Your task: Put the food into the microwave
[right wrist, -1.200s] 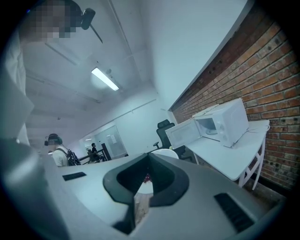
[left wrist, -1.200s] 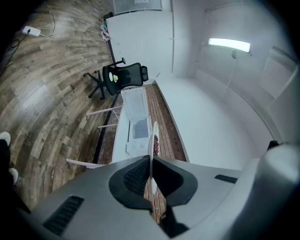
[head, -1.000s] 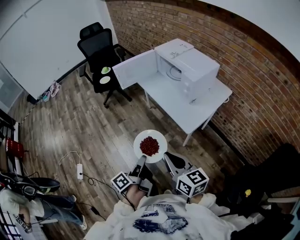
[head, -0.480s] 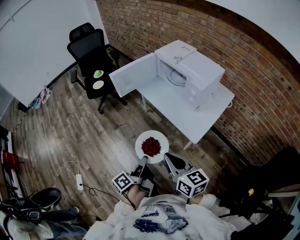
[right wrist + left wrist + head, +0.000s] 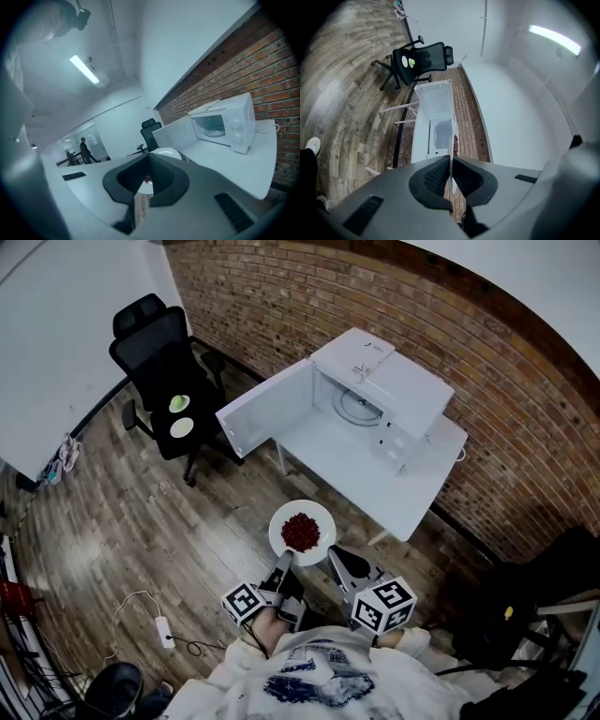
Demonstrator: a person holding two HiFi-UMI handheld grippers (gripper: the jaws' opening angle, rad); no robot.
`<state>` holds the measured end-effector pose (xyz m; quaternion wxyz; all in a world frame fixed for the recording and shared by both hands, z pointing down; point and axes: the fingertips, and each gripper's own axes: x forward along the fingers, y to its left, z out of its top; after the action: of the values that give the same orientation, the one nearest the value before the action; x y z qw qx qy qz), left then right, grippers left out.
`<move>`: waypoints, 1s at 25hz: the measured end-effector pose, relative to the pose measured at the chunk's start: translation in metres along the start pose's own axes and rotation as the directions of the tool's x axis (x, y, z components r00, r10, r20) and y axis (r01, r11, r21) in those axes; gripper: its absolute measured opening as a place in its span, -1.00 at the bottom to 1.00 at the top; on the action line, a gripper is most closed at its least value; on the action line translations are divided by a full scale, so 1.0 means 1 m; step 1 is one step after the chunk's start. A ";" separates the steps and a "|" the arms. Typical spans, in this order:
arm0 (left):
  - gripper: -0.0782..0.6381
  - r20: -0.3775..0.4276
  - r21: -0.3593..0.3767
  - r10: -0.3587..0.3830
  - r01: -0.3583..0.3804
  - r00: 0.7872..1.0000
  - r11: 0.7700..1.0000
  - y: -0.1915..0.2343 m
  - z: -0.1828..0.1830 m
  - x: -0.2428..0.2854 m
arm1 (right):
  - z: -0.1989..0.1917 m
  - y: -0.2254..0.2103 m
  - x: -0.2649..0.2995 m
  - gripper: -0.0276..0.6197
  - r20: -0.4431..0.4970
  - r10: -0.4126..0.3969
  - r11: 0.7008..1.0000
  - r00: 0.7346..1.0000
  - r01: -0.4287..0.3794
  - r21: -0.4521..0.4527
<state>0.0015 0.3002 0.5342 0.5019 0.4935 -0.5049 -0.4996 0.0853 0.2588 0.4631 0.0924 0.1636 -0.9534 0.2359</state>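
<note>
A white plate (image 5: 301, 532) heaped with red food is held out in front of me, over the wooden floor. My left gripper (image 5: 283, 561) is shut on the plate's near rim; in the left gripper view the rim (image 5: 450, 171) runs edge-on between the pads. My right gripper (image 5: 333, 555) hangs just right of the plate, shut, holding nothing. The white microwave (image 5: 382, 388) stands on a white table (image 5: 382, 474) ahead, with its door (image 5: 265, 410) swung wide open to the left and the glass turntable (image 5: 359, 407) showing. The right gripper view shows the microwave (image 5: 225, 123) up ahead on the right.
A black office chair (image 5: 159, 367) stands left of the table with two small dishes (image 5: 180, 414) on its seat. A brick wall (image 5: 487, 362) runs behind the table. A power strip (image 5: 165, 633) and cable lie on the floor at lower left.
The view has swung left to right: chair, table and microwave have slid across the frame and the microwave sits a little nearer. The plate stays clamped in the left gripper.
</note>
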 end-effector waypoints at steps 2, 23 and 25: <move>-0.73 -0.020 -0.002 -0.014 0.014 1.000 1.000 -0.004 0.012 0.008 | 0.004 0.000 0.014 -0.87 0.007 -0.017 1.000 1.000 0.017 0.003; -0.73 -0.186 0.020 0.017 -0.013 0.982 1.000 0.007 0.057 0.083 | 0.026 -0.046 0.070 -0.87 0.064 -0.173 0.983 0.983 0.167 0.082; -0.73 -0.196 0.021 0.022 -0.018 0.980 1.000 0.008 0.061 0.096 | 0.031 -0.056 0.079 -0.87 0.071 -0.180 0.981 0.981 0.174 0.084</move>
<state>-0.0599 0.2049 0.5442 0.5493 0.5403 -0.4626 -0.4385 0.0290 0.1759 0.4791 0.0692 0.2603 -0.9281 0.2570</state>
